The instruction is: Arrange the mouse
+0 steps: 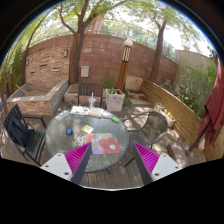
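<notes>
Overhead, open tool (113,160) above glass table (75,120).

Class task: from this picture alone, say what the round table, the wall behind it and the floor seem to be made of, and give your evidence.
Round table: apparently glass, since the top looks see-through with a thin rim.
Wall: brick, reddish with faint course lines.
Floor: probably wood decking, judging by its plank lines.
The gripper hangs open before the table, holding nothing.

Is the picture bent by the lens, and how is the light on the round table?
Gripper view: strong fisheye bending, the brick wall curves; soft daylight, no hard shadows; the round glass table shows pale sky reflections; small items on it are too blurred to name; the hand-held gripper is open, fingers apart before the table.
</notes>
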`<state>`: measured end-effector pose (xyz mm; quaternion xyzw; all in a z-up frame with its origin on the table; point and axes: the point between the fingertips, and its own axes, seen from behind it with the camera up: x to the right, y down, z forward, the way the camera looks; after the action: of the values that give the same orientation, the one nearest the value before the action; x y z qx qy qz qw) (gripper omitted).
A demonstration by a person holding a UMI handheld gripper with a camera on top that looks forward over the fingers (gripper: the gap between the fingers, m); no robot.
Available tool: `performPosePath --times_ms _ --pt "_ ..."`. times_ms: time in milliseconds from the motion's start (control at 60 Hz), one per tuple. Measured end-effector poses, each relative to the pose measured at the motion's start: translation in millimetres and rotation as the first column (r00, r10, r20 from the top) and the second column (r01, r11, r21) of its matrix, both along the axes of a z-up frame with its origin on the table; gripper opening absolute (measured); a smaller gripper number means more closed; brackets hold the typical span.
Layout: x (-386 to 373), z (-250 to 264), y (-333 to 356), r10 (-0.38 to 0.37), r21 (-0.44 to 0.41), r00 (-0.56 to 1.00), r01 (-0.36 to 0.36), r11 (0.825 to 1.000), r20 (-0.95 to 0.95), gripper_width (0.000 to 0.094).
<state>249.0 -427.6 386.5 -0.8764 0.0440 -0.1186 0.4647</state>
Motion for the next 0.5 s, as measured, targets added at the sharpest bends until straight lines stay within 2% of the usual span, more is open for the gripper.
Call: performPosePath --times_ms 183,350,450,500 --pt "-6 -23 3 0.008 -0.049 1.000 -0.009 0.999 -0.024 0.0843" --pt "-42 -129 6 0.045 -0.147 0.996 -0.056 0.988 -0.075 0.0846" --pt "-63 -196 9 0.067 -0.238 0.993 -0.089 0.967 -0.098 0.0846" --pt "-80 -226 22 0.083 -0.255 0.991 -0.108 0.961 -0.109 0.0849"
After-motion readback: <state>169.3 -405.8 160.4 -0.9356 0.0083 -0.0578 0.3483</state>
